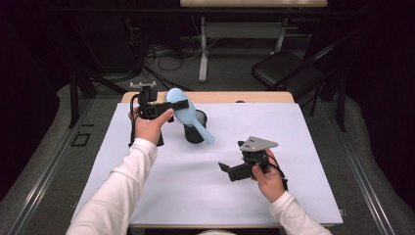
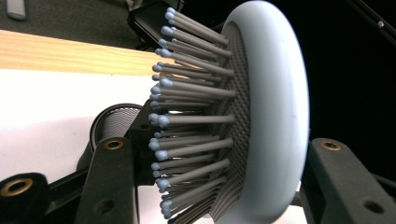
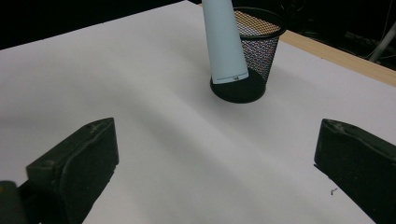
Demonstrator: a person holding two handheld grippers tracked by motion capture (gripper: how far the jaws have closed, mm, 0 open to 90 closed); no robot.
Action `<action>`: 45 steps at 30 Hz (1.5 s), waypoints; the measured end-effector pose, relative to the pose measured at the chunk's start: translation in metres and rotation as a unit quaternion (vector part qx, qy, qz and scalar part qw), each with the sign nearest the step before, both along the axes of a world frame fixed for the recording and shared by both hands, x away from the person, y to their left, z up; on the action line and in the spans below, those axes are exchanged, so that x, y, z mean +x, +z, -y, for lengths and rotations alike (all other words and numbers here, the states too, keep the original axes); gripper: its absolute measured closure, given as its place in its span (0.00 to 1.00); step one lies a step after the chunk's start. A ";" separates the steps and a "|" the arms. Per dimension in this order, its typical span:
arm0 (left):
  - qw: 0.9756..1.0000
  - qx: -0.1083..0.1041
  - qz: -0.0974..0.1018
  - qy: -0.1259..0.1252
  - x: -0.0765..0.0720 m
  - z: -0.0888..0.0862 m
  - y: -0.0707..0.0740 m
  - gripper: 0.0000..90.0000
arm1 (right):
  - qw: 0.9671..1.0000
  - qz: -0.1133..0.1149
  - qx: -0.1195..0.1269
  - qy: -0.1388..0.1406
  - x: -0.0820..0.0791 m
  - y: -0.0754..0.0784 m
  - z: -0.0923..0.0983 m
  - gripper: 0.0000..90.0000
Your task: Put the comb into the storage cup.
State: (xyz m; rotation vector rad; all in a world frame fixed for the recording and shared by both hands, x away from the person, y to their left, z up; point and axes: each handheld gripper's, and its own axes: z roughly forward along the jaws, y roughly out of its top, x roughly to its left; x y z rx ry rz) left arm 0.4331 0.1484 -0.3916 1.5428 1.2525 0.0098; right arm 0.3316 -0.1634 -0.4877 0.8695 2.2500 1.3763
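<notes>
My left gripper (image 1: 180, 104) is shut on the head of a light blue hairbrush (image 1: 188, 117), held in the air at the table's back left. Its handle slants down to the right, in front of a black mesh cup (image 1: 196, 128). In the left gripper view the brush head (image 2: 275, 112) sits between the jaws, its grey bristles (image 2: 187, 116) pointing left, and the mesh cup (image 2: 114, 122) lies behind. My right gripper (image 1: 226, 169) is open low over the white sheet at the front right. In its view the brush handle (image 3: 224, 42) hangs before the cup (image 3: 254, 51).
A white sheet (image 1: 205, 181) covers most of the wooden table (image 1: 264, 97). A dark folding chair (image 1: 286, 71) and a desk frame (image 1: 244, 34) stand on the floor beyond the table's far edge.
</notes>
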 end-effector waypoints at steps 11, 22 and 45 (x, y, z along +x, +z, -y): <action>1.000 0.002 0.002 0.010 0.004 -0.004 0.004 0.53 | 1.000 0.000 -0.004 -0.001 0.000 0.000 0.000 0.00; 1.000 0.010 0.020 0.019 0.006 -0.008 0.013 0.53 | 1.000 -0.002 -0.008 -0.001 0.001 -0.002 0.000 0.00; 0.997 0.041 0.043 0.040 0.012 -0.006 0.029 0.53 | 1.000 -0.004 -0.008 0.000 0.001 -0.002 0.000 0.00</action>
